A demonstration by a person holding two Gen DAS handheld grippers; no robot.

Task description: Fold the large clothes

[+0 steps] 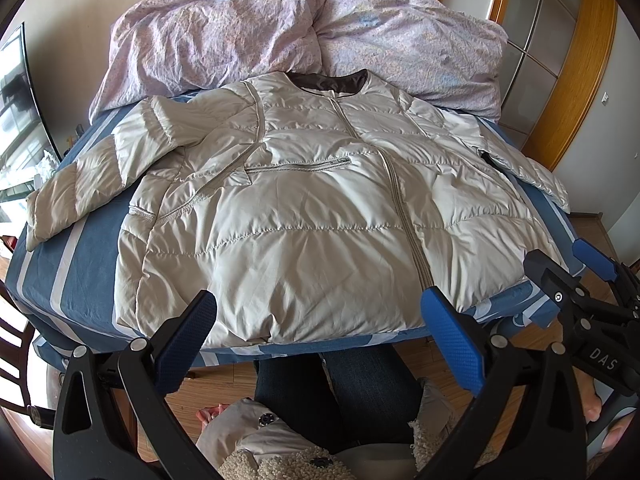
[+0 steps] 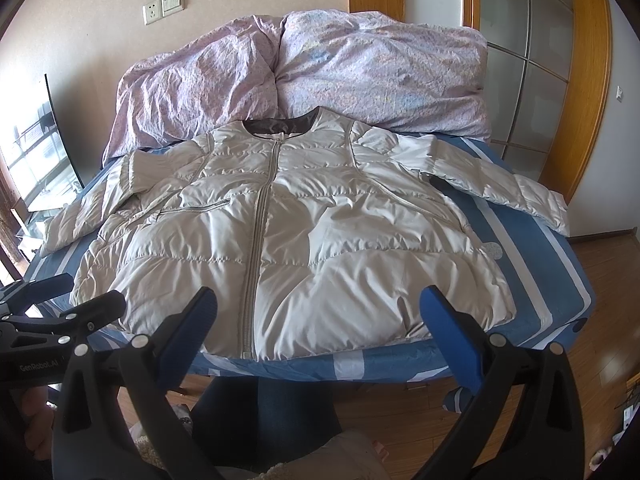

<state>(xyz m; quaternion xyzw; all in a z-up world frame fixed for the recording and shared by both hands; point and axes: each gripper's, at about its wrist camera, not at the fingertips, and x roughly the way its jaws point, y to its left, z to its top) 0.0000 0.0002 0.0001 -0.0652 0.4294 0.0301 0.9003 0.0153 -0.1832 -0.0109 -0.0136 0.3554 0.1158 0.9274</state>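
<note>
A pale silver-beige quilted puffer jacket lies front-up and zipped on the bed, which wears a blue sheet with white stripes. Its dark-lined collar points away from me, toward a crumpled lilac floral duvet heaped at the head of the bed, and its hem sits along the near edge just in front of me. The sleeve on my left is bent back over the sheet with its cuff near the shoulder; the sleeve on my right stretches out and droops off the bed's side.

My left gripper hovers over the hem, its blue-padded fingers spread wide and holding nothing. My right gripper hangs the same way beside it, fingers wide apart and empty, over the hem to the right of the zip. Neither seems to touch the fabric, though the fisheye view makes that hard to judge.

Below the grippers I see my legs in dark jeans on a wooden floor. A frosted-glass sliding door with an orange wood frame stands to the right.
</note>
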